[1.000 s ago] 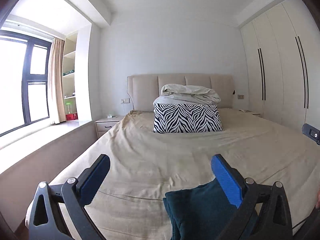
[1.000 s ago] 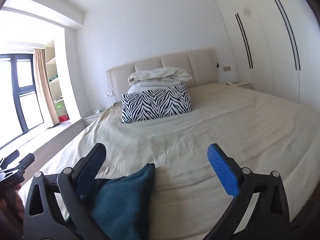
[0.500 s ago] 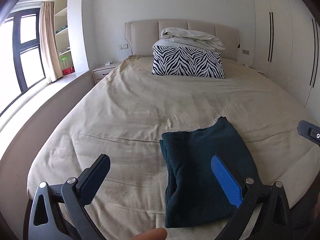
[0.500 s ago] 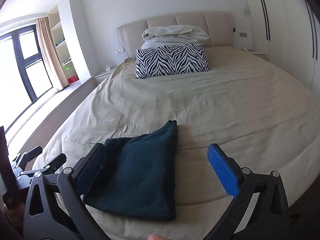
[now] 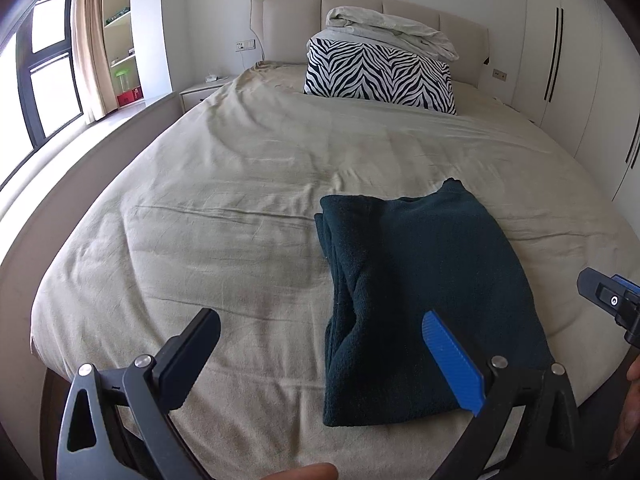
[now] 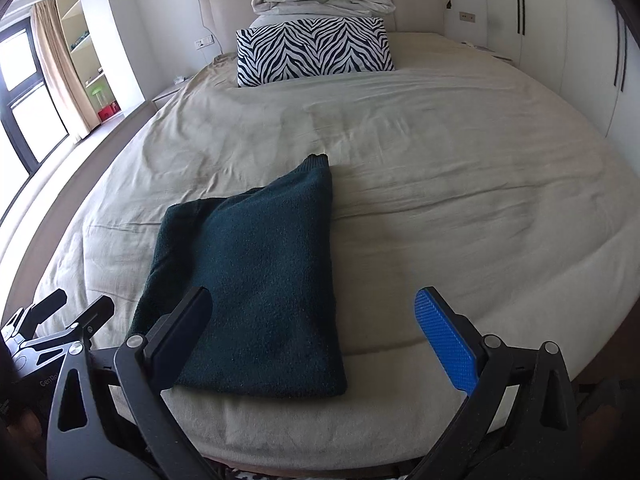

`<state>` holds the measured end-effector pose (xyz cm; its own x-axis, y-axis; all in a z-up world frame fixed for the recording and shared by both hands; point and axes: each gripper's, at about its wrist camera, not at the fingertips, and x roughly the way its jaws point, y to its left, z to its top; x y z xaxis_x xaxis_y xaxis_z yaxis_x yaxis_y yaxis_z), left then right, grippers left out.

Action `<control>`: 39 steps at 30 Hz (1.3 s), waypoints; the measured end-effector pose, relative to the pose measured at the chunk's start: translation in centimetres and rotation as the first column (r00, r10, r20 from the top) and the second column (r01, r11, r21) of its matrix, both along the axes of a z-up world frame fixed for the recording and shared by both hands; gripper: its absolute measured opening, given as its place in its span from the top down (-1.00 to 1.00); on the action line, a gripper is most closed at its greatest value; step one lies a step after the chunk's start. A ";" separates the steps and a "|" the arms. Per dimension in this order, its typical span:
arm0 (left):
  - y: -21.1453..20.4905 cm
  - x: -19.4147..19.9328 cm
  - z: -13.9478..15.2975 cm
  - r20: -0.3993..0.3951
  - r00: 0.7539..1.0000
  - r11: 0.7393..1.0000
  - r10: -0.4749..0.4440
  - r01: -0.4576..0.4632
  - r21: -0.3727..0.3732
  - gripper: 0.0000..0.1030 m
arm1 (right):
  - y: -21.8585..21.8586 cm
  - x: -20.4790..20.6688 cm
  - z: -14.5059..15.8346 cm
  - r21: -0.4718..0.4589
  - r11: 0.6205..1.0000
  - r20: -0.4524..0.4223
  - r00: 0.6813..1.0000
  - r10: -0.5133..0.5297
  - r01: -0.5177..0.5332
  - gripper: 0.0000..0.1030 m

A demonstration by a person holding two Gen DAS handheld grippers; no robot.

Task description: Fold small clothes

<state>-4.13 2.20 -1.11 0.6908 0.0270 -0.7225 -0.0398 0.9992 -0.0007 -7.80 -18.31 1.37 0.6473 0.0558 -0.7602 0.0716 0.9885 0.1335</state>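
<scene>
A dark green cloth (image 5: pixel 428 292) lies folded into a rough rectangle on the bed (image 5: pixel 240 184), near the foot edge, flat on the beige sheet. Its far right corner rises to a small point, and the folded layers show along its left side.

The left tool (image 5: pixel 320 356) is held above the foot of the bed with its fingers spread wide and nothing between them. Its blue pad (image 5: pixel 452 364) stands in front of the near right part of the cloth, while its dark finger (image 5: pixel 192 352) stands over bare sheet well to the left of the cloth. Whether the pad touches the cloth cannot be told.

The right tool (image 6: pixel 316 340) is likewise released, wide apart and holding nothing. Its dark finger (image 6: pixel 180 336) overlaps the near left corner of the cloth (image 6: pixel 256 280) in the right wrist view, and its blue pad (image 6: pixel 444 340) is over the sheet to the right of the cloth, apart from it. The left tool (image 6: pixel 56 328) shows at the left edge of that view, beside the cloth.

At the head of the bed a zebra pillow (image 5: pixel 380 76) leans before the headboard (image 5: pixel 288 24), with a bundled pale blanket (image 5: pixel 388 32) on top of it.
</scene>
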 end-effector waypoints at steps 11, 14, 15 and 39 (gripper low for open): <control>0.3 0.2 -1.0 -0.029 0.999 1.000 0.014 -0.014 0.004 -1.00 | 0.9 0.3 -1.5 -0.005 1.000 -0.042 0.999 0.014 -0.014 -1.00; 0.4 0.2 -1.1 -0.032 0.999 1.000 0.016 -0.016 0.001 -1.00 | 1.1 0.4 -1.7 -0.007 1.000 -0.048 0.999 0.020 -0.021 -1.00; 0.4 0.2 -1.1 -0.033 0.999 1.000 0.017 -0.017 0.000 -1.00 | 1.1 0.4 -1.7 -0.007 1.000 -0.049 0.999 0.022 -0.022 -1.00; 0.6 0.3 -1.8 -0.048 0.999 1.000 0.015 -0.015 -0.005 -1.00 | 1.9 0.8 -2.3 -0.015 0.999 -0.061 0.998 0.028 -0.029 -1.00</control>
<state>-3.86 2.80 -2.88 0.6549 0.0330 -0.7550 -0.0546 0.9985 -0.0038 -7.04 -16.45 -0.97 0.5981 0.0609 -0.7991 0.0510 0.9922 0.1138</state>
